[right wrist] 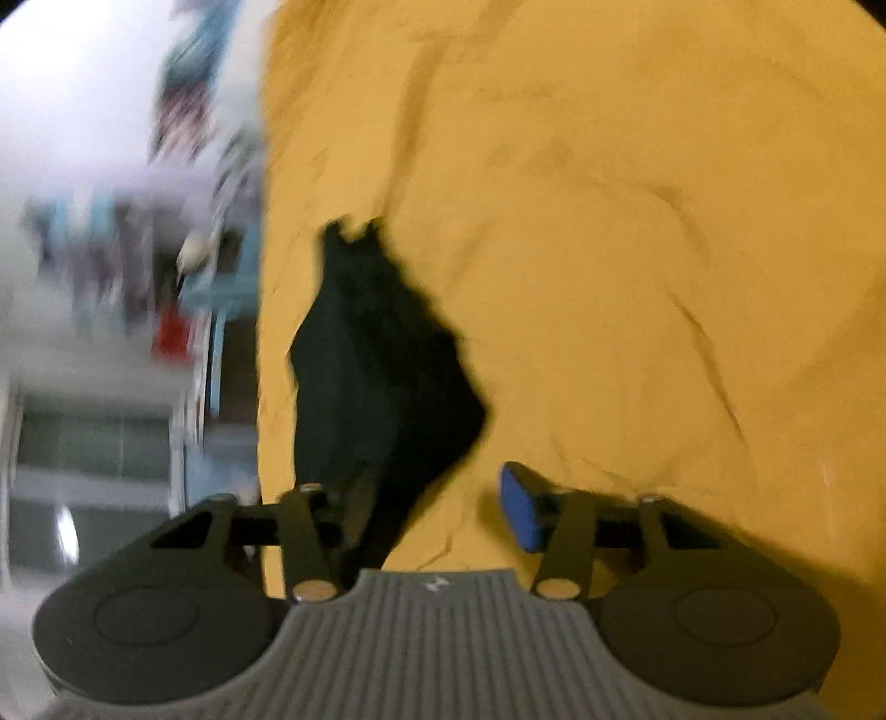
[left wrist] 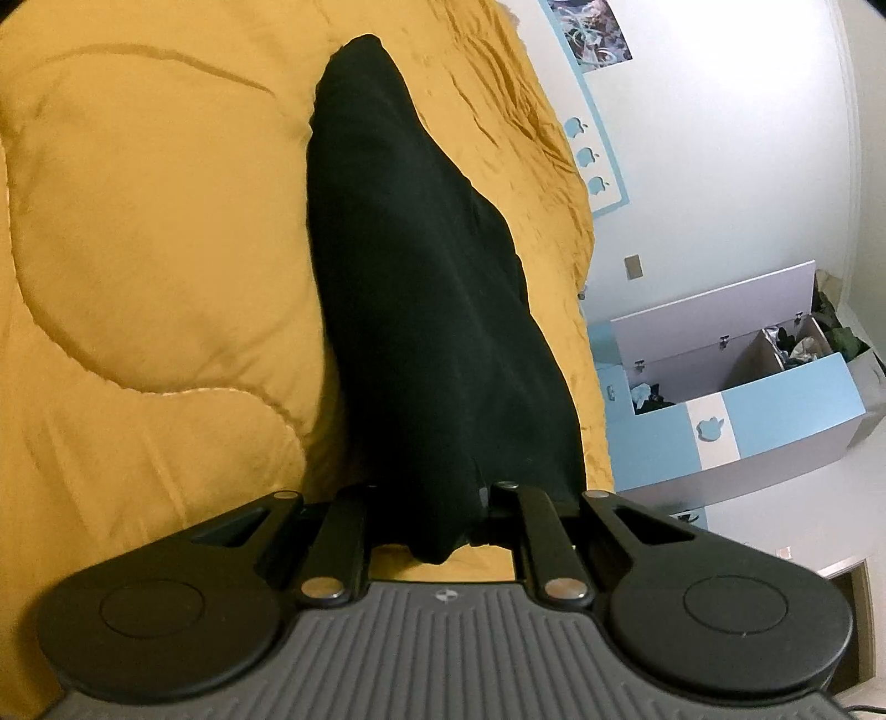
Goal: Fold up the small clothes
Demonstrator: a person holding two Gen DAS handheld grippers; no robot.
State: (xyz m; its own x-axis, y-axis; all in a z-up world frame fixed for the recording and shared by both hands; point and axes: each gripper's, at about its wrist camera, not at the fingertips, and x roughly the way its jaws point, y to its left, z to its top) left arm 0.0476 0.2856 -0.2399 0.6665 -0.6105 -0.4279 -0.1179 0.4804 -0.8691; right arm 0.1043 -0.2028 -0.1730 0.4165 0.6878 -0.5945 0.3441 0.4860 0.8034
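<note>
Left wrist view: left gripper [left wrist: 443, 518] is clamped on the near end of a black garment [left wrist: 421, 288], the jaws drawn close together with the cloth bunched between them and a short tail of fabric hanging below the pinch point. From there the garment runs away from the camera as one long dark strip over a mustard-yellow quilted bedspread [left wrist: 155, 232], tapering to a narrow end far up the bed. Beyond the bed's right edge stands a white wall with a blue-bordered poster [left wrist: 595, 33], and below it an open blue-and-white storage chest [left wrist: 775, 410] with its lid raised and loose items inside. Right wrist view, heavily motion-blurred: right gripper [right wrist: 437, 515] has its jaws apart; the blue pad [right wrist: 520, 507] on the right finger is bare and over the bedspread [right wrist: 637, 277]. The left finger lies against or in front of the dark cloth, so contact there cannot be told, but nothing is pinched between the two fingers. The black garment [right wrist: 376, 365] appears here as an irregular dark patch just ahead of the left finger, near the bed's left edge. Background at left is too smeared to identify.
</note>
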